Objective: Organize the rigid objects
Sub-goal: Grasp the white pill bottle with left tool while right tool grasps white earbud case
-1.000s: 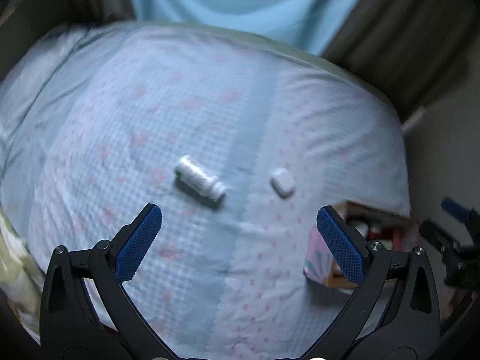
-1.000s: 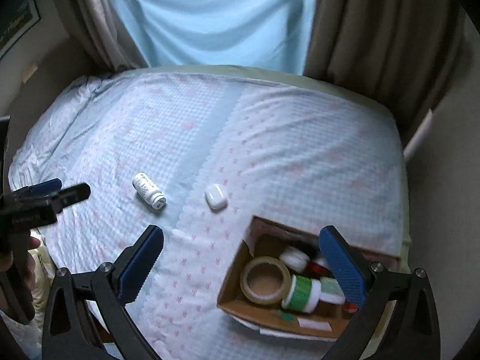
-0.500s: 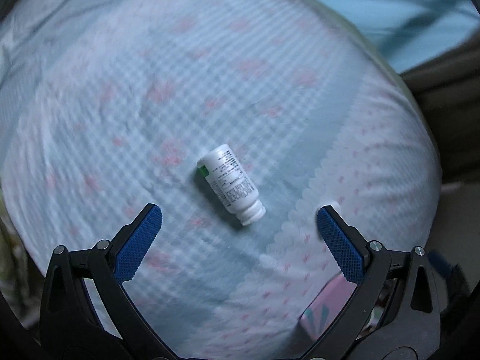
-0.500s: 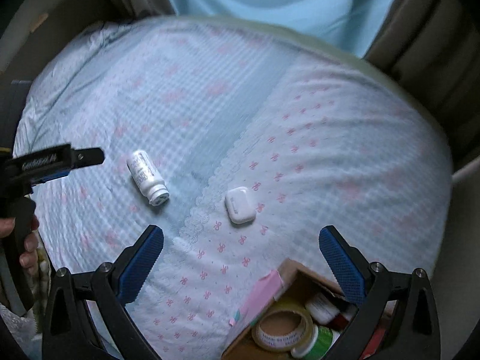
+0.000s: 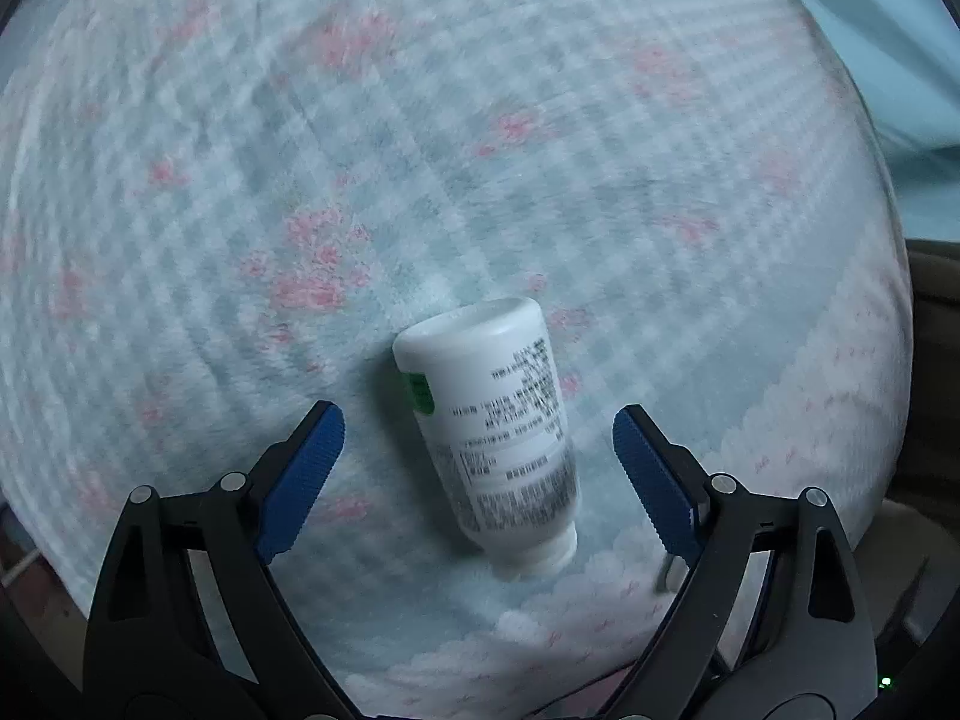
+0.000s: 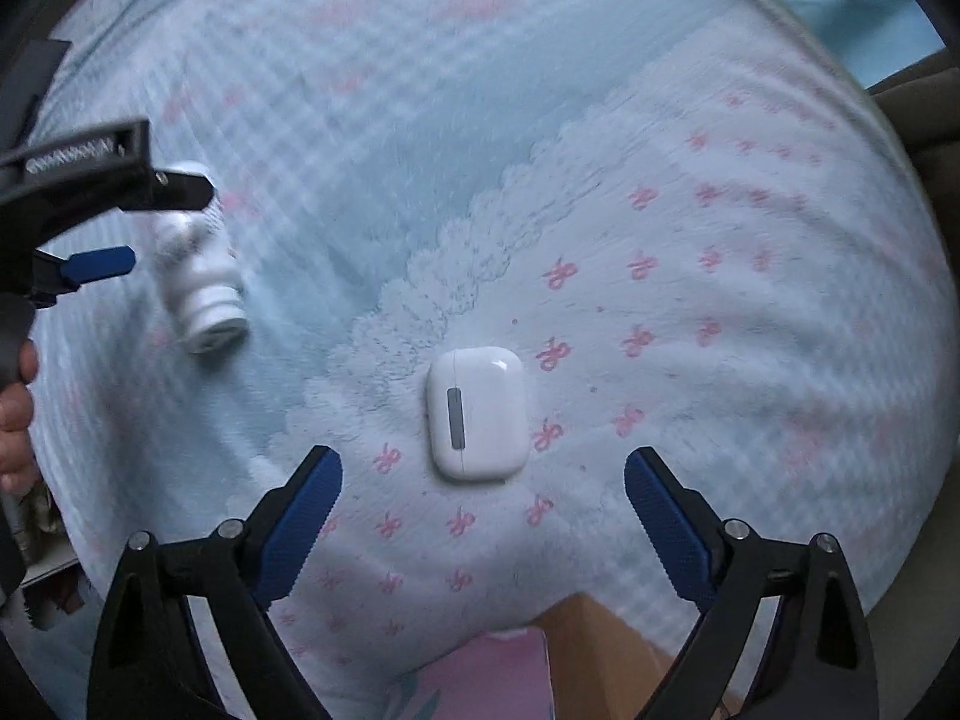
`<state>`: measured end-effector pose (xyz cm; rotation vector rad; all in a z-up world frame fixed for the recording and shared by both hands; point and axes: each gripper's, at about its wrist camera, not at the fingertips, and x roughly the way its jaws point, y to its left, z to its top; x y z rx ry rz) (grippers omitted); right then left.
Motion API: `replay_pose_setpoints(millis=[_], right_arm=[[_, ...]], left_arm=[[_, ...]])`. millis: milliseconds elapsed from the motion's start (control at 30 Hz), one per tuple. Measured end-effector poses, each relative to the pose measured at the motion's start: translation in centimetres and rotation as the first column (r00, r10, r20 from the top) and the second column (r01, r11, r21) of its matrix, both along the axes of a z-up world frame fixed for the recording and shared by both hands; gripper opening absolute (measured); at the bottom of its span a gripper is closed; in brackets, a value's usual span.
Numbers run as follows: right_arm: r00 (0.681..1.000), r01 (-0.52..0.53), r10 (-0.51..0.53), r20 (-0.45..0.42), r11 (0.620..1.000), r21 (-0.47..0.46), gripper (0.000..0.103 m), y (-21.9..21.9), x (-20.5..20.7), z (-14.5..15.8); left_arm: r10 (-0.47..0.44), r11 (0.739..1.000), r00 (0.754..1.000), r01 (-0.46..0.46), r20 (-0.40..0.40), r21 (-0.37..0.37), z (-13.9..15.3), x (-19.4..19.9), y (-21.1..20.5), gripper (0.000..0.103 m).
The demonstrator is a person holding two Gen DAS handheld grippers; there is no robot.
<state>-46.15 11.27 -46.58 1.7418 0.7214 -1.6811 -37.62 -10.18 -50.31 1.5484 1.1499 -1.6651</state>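
A white pill bottle [image 5: 495, 432] with a printed label lies on its side on the bed, cap toward me. My left gripper [image 5: 479, 420] points down over it, jaws closing, a blue pad on each side of the bottle with a gap at both. A white earbud case [image 6: 476, 411] lies flat on the bedspread. My right gripper [image 6: 483, 461] hangs over it, jaws closing, the pads well apart from the case. In the right wrist view the left gripper [image 6: 168, 222] stands at the far left over the bottle [image 6: 201, 276].
A pale blue checked bedspread [image 6: 690, 276] with pink bows covers the bed. A cardboard box [image 6: 594, 654] with a pink flap sits at the near edge under my right gripper. A hand [image 6: 15, 396] holds the left gripper's handle. Curtains lie beyond the bed.
Both grippers have dropped toward the bed, and both jaws have narrowed a little. The bottle now sits between the left pads. The case now lies just ahead of the right pads.
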Motion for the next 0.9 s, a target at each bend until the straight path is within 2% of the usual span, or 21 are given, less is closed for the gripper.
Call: replay_pose_setpoints(millis=[33, 200, 267, 367, 400, 467, 533, 600, 900], right_arm=[[0.993, -0.111, 0.111, 0.034, 0.994, -0.011, 0.091, -0.1, -0.1, -0.6], [0.99, -0.121, 0.118, 0.073, 0.992, 0.035, 0.079, -0.8, -0.5, -3.2], [0.99, -0.12, 0.117, 0.083, 0.992, 0.042, 0.075, -0.9, -0.6, -3.7], [0.99, -0.119, 0.114, 0.079, 0.991, 0.061, 0.073, -1.0, -0.6, -4.2], [0.991, -0.122, 0.117, 0.07, 0.99, 0.072, 0.07, -1.0, -0.5, -4.3], [0.991, -0.127, 0.123, 0.051, 0.989, 0.081, 0.063, -1.0, -0.3, -4.2], [0.991, -0.129, 0.126, 0.04, 0.988, 0.082, 0.049, -0.9, -0.1, -4.0], [0.992, -0.126, 0.123, 0.038, 0.989, 0.074, 0.041, -0.9, 0.0, -3.8], [0.997, -0.072, 0.071, 0.009, 0.997, 0.041, 0.041, -0.1, 0.4, -2.1]], left_arm=[[0.004, 1.0, 1.0, -0.004, 0.006, 0.002, -0.3, -0.1, 0.0, 0.091], [0.008, 1.0, 1.0, -0.008, 0.014, 0.006, -1.4, -0.7, 0.7, 0.089], [-0.005, 1.0, 1.0, 0.005, 0.018, 0.011, -1.8, -1.1, 1.2, 0.072], [-0.039, 0.999, 0.999, 0.039, 0.018, -0.005, -1.9, -1.7, 1.9, 0.061], [-0.046, 0.999, 0.999, 0.046, 0.017, -0.013, -1.8, -1.8, 2.0, 0.054], [-0.04, 0.999, 0.999, 0.04, 0.001, -0.007, -1.8, -1.7, 2.0, 0.053], [-0.028, 1.0, 0.999, 0.028, -0.015, -0.003, -1.7, -1.4, 2.2, 0.053], [-0.04, 0.999, 0.999, 0.039, -0.025, -0.01, -1.6, -1.2, 2.5, 0.052], [-0.075, 0.997, 0.994, 0.074, -0.074, -0.025, -0.1, 0.8, 3.2, 0.051]])
